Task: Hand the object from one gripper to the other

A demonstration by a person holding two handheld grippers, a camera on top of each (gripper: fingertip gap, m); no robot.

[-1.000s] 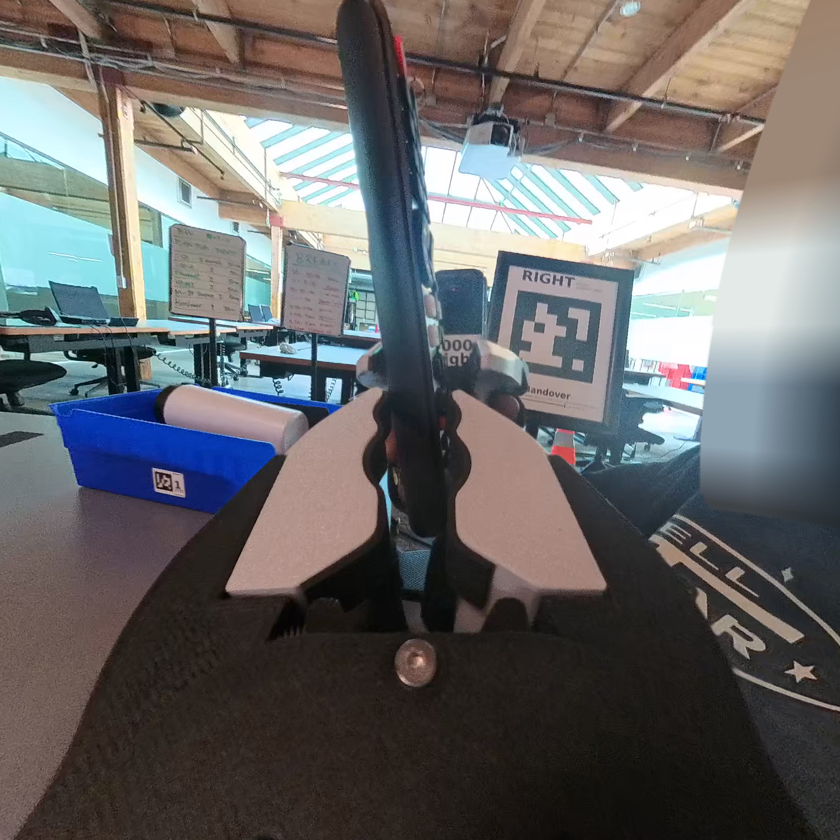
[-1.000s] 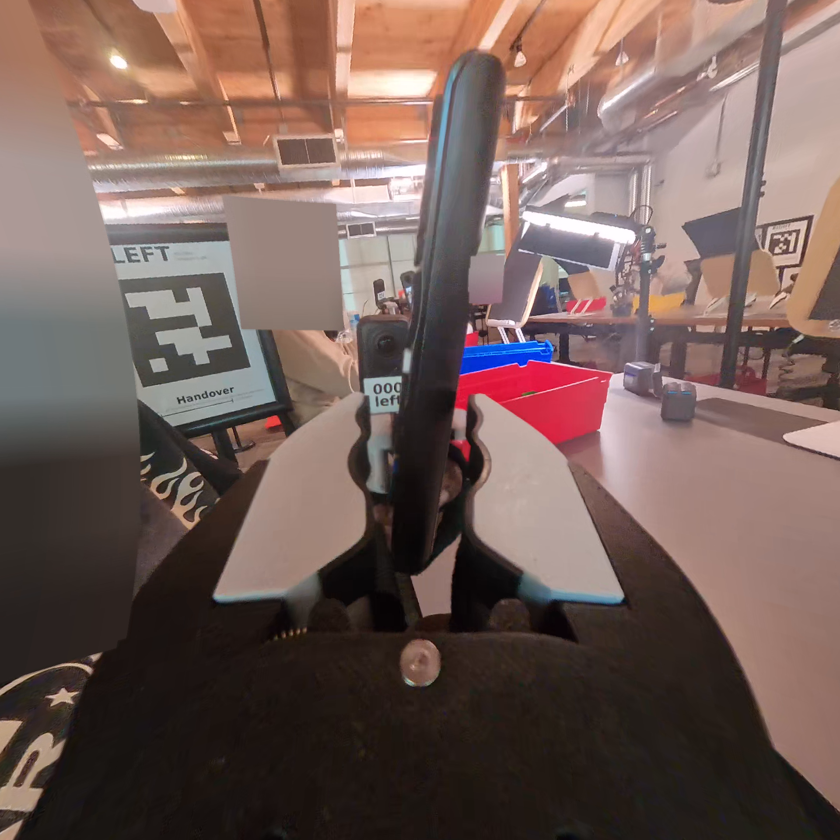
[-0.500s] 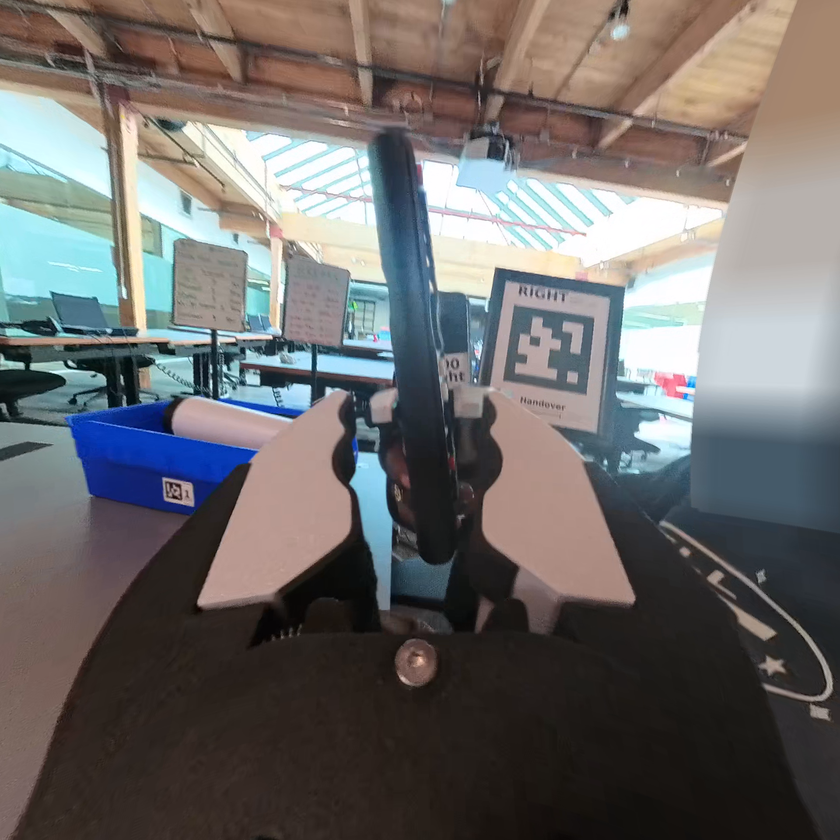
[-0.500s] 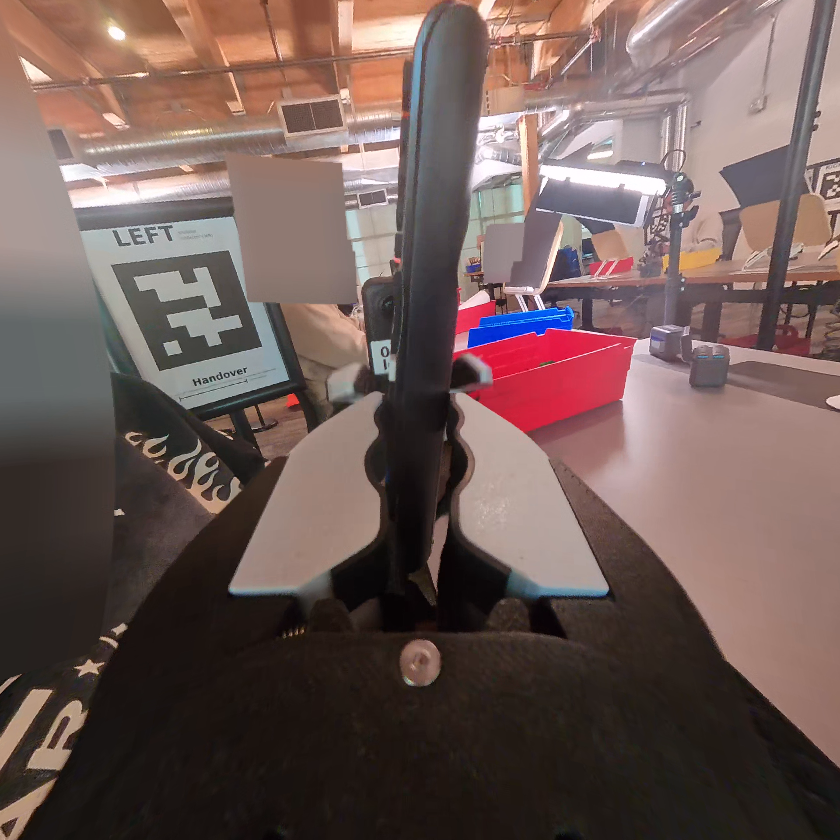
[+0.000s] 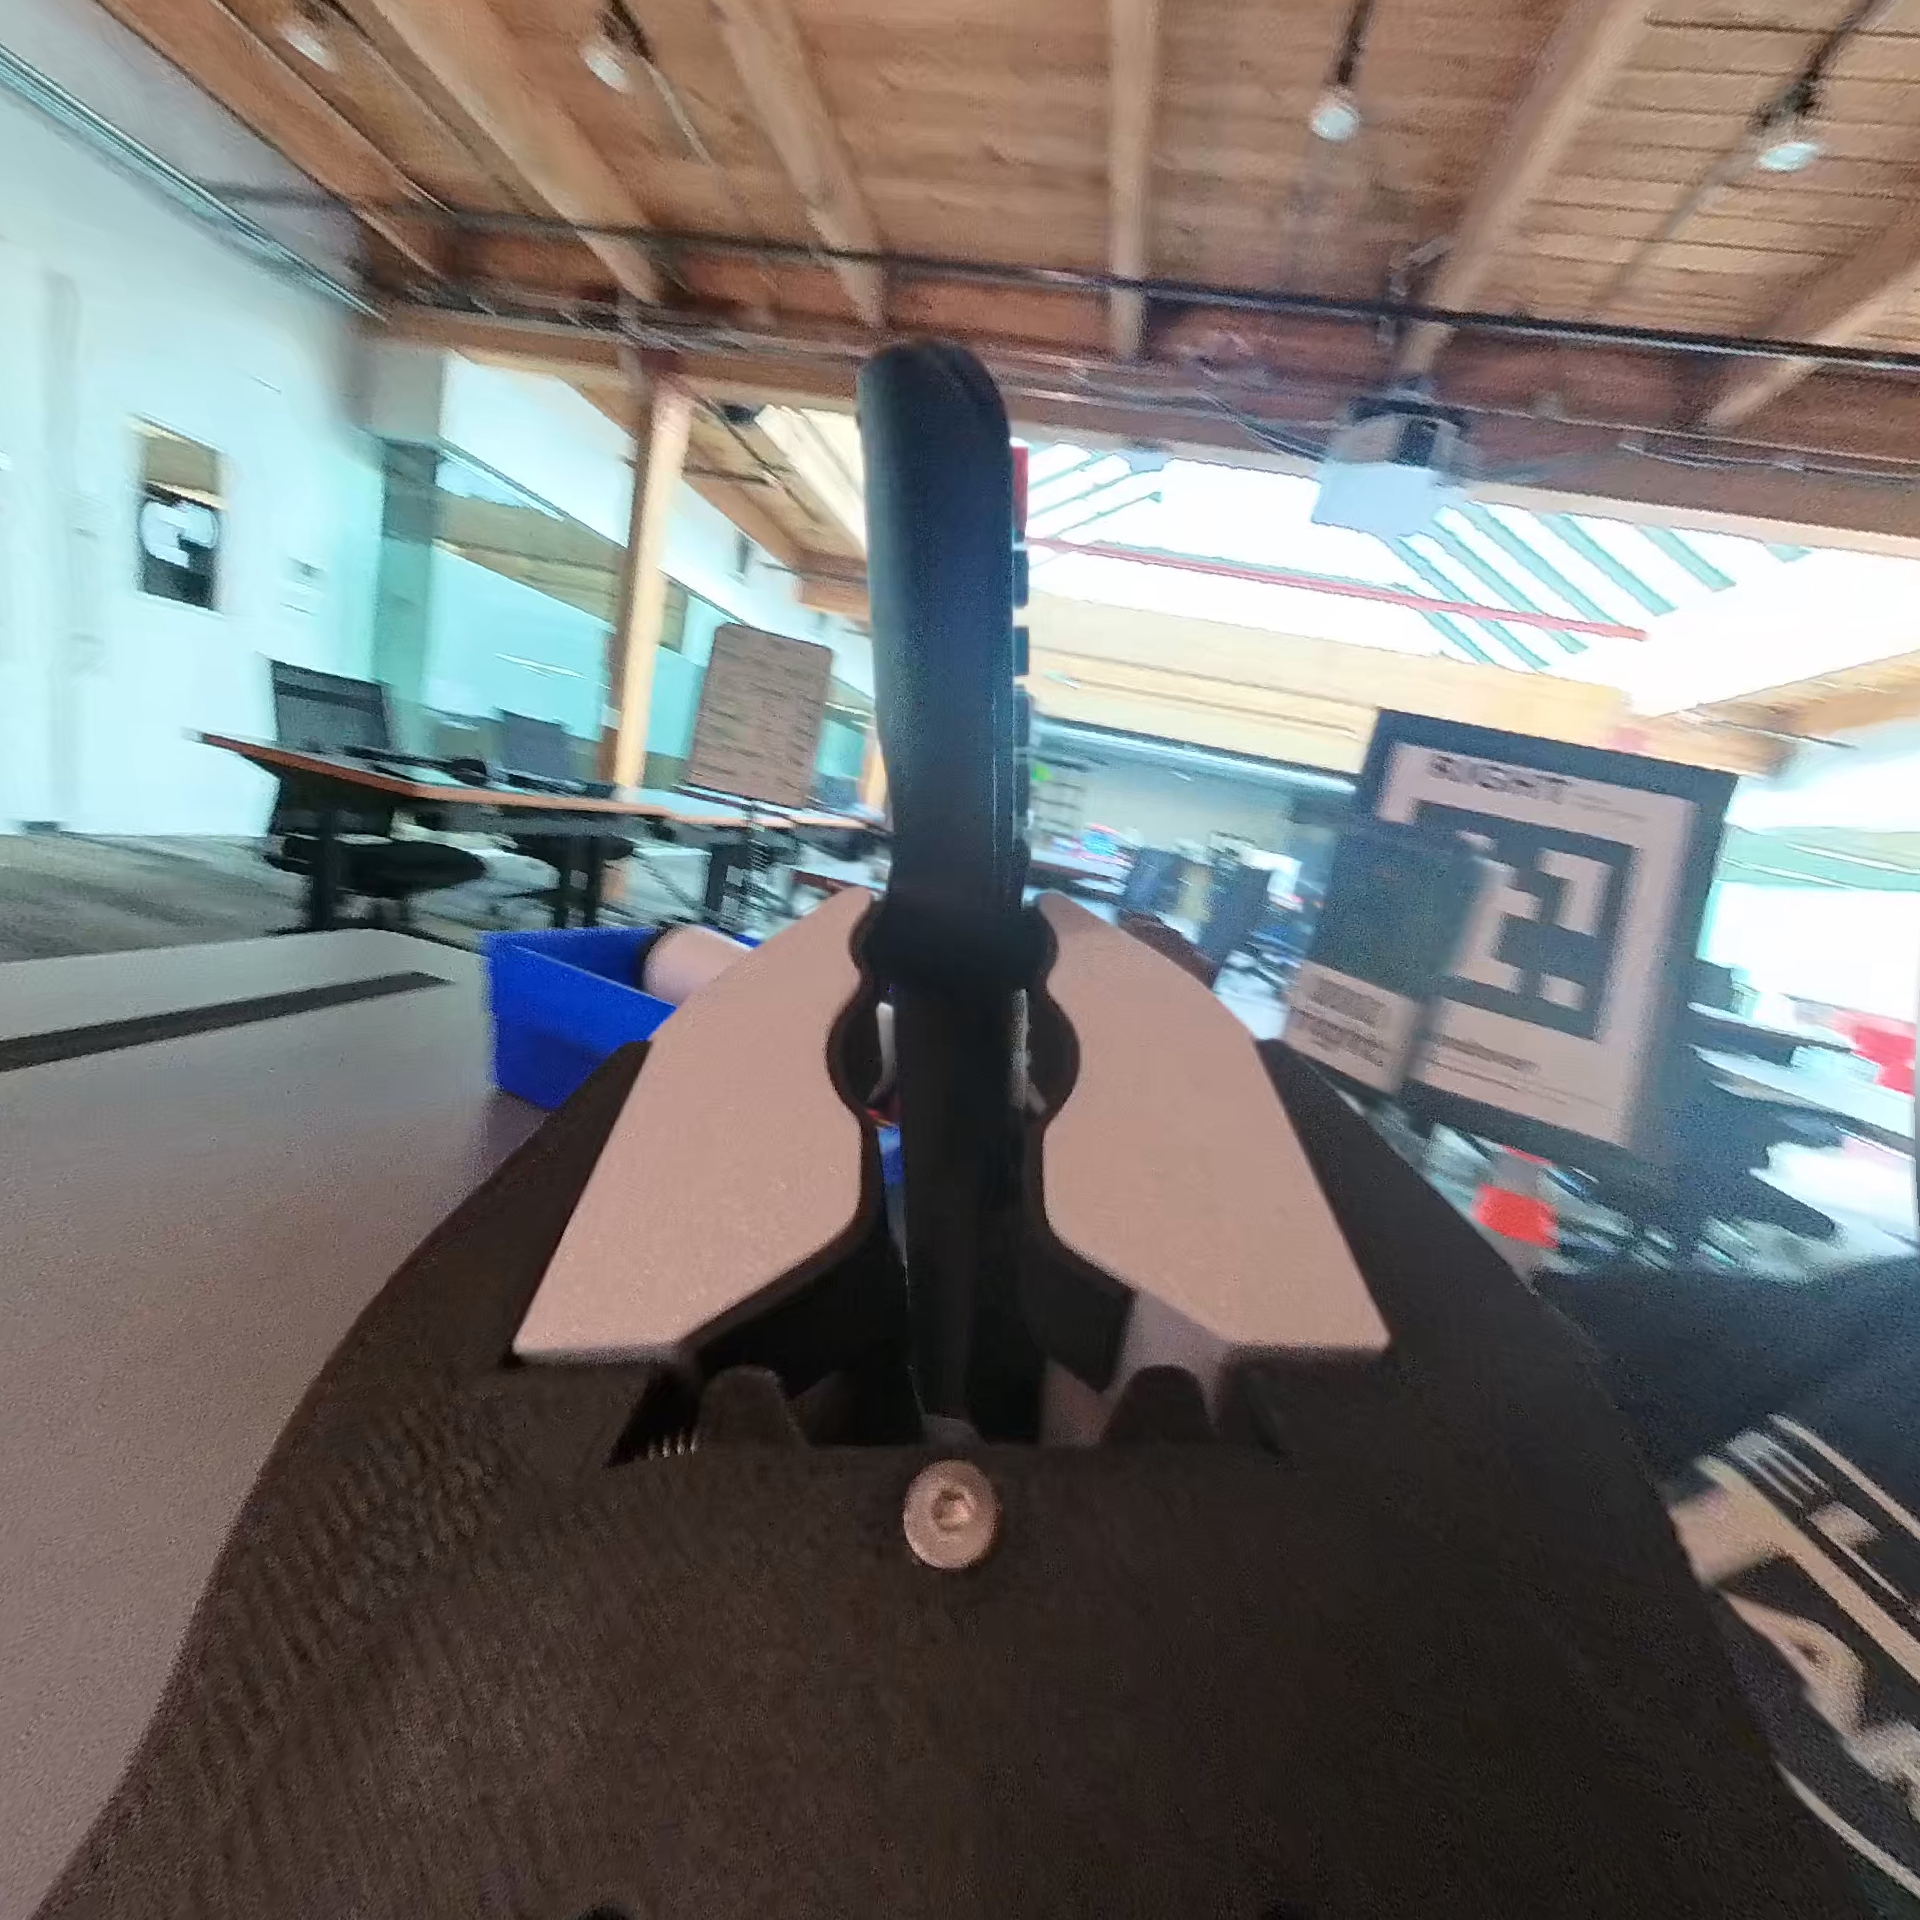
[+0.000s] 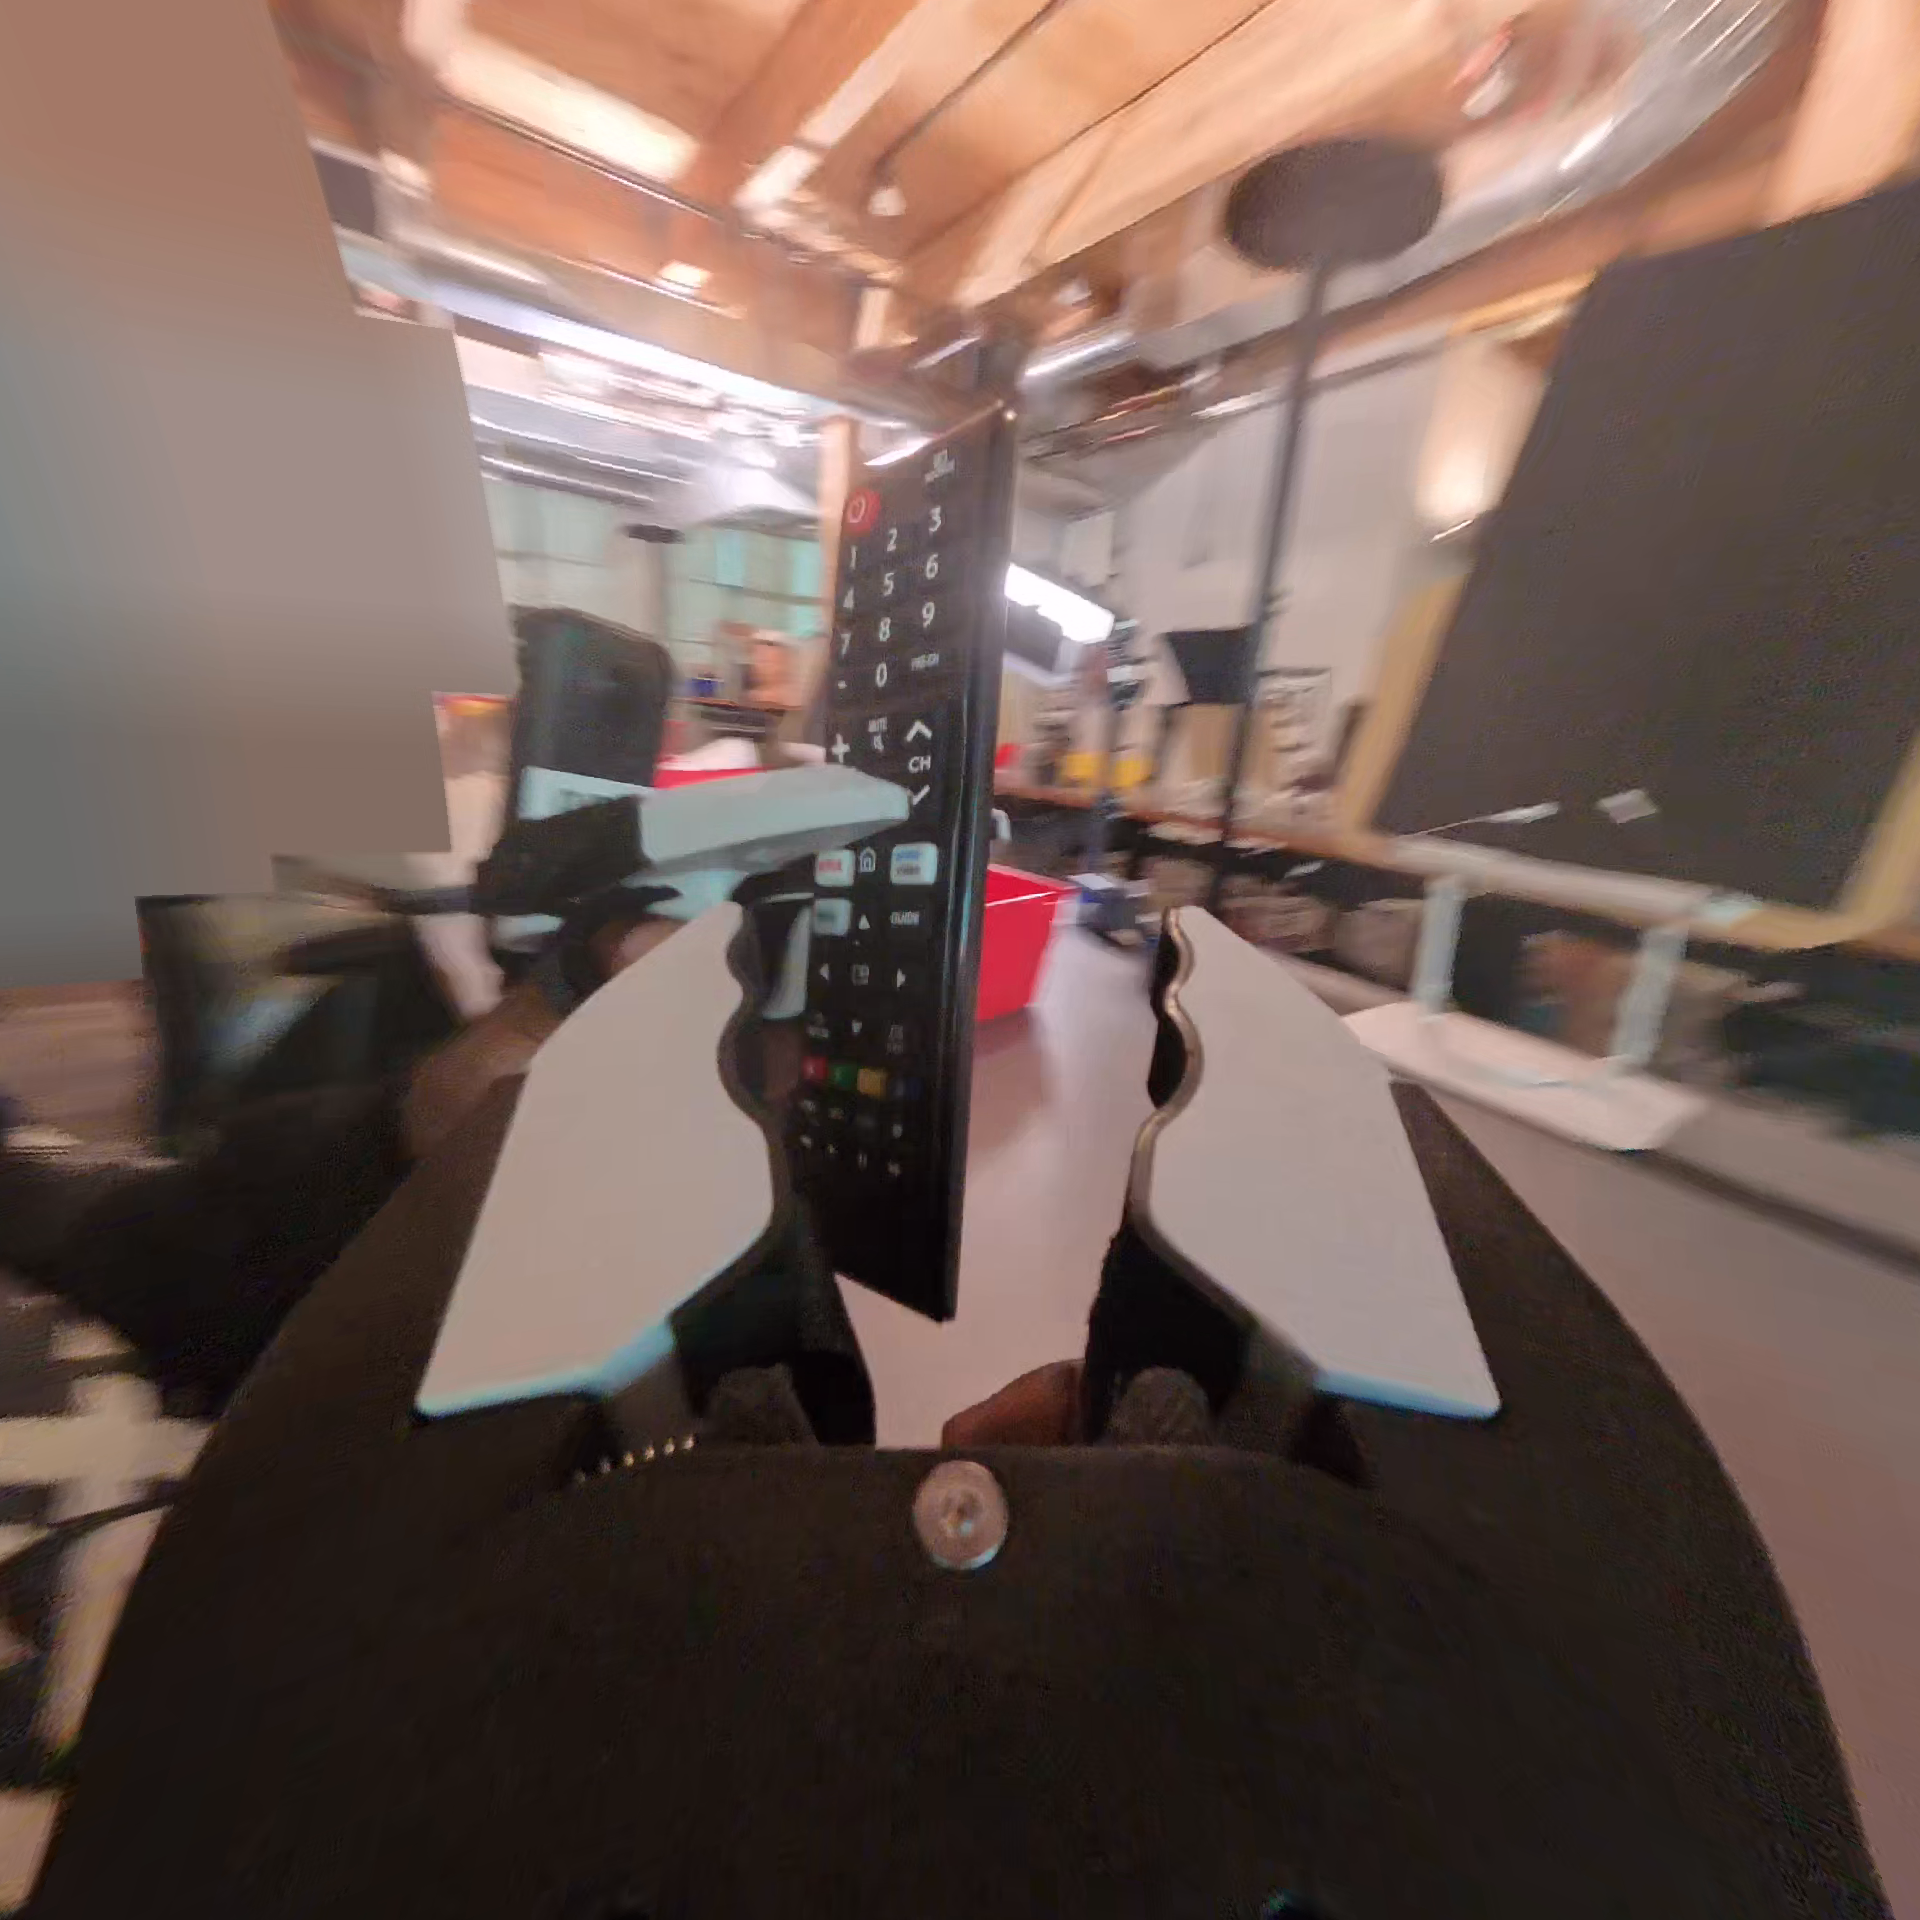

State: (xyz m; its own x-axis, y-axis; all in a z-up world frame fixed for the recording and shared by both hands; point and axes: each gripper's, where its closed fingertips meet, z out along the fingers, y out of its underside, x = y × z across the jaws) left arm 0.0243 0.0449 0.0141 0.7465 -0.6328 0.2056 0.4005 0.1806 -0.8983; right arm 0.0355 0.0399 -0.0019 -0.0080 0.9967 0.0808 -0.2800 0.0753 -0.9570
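Observation:
A long black remote control (image 5: 940,675) stands upright in my left gripper (image 5: 951,925), whose jaws are shut on its lower half. In the right wrist view the remote (image 6: 904,831) shows its button face and hangs between the fingers of my right gripper (image 6: 951,920), which is open with a gap on both sides. The left gripper's silver finger (image 6: 769,821) reaches in from the left and clamps the remote's middle. The remote is in the air above the grey table (image 6: 1039,1091).
A blue bin (image 5: 561,1013) holding a white roll (image 5: 691,956) sits on the table (image 5: 208,1143) behind the left gripper. A red bin (image 6: 1013,935) sits behind the right gripper. A marker board (image 5: 1507,935) stands at right, and a person's dark shirt (image 5: 1766,1455) is close by.
Half a second ago the right gripper was shut on the remote and the left was open. Now the left is shut on it and the right has opened. Both views have swung.

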